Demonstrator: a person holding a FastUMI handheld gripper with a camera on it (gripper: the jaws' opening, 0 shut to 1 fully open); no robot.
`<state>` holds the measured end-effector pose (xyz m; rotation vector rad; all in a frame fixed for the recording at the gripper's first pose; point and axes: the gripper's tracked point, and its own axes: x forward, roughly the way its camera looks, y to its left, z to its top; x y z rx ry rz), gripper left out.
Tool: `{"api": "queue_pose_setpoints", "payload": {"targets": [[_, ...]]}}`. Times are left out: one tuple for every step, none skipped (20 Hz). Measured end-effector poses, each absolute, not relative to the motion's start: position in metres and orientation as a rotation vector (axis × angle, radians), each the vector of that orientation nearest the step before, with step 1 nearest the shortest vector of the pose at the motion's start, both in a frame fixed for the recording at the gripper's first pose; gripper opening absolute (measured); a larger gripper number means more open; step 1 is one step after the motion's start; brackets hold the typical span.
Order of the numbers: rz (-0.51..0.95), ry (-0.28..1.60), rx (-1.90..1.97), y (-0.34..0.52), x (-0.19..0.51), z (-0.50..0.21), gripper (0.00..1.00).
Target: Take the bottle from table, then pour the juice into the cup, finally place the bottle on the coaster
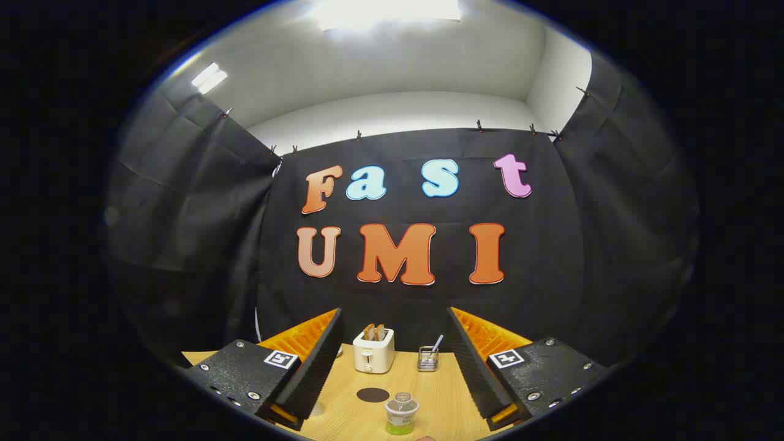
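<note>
My gripper [392, 361] is open, its two fingers spread wide above the wooden table [438, 398] with nothing between them. Between and below the fingers stands a small clear cup [402, 414] with a green band at its base. Just beyond the cup lies a dark round coaster [373, 395], flat on the table. A small rounded tip [424, 438] shows at the near edge below the cup; I cannot tell what it is.
A white toaster [373, 351] with two slices of toast stands at the back of the table against the black cloth wall. To its right sits a small wire basket [428, 358] holding a utensil. A pale object [316, 408] peeks out beside the left finger.
</note>
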<state>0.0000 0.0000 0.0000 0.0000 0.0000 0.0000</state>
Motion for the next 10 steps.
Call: {"api": "queue_pose_setpoints", "payload": {"targets": [[-0.006, -0.005, -0.003, -0.002, 0.001, 0.000, 0.98], [-0.008, -0.008, -0.015, -0.003, 0.000, -0.001, 0.97], [-0.012, -0.012, -0.033, -0.003, 0.000, -0.001, 0.98], [-0.016, -0.014, -0.050, -0.004, 0.000, -0.002, 0.98], [-0.015, -0.015, -0.066, -0.002, 0.000, -0.004, 0.98], [-0.014, -0.011, -0.077, 0.000, 0.000, -0.006, 0.97], [-0.014, -0.002, -0.082, 0.001, 0.000, -0.009, 0.98], [-0.010, 0.008, -0.079, 0.002, -0.001, -0.011, 0.98], [-0.005, 0.017, -0.071, 0.003, 0.000, -0.013, 0.98], [-0.001, 0.022, -0.061, 0.003, 0.000, -0.015, 0.98]]}}
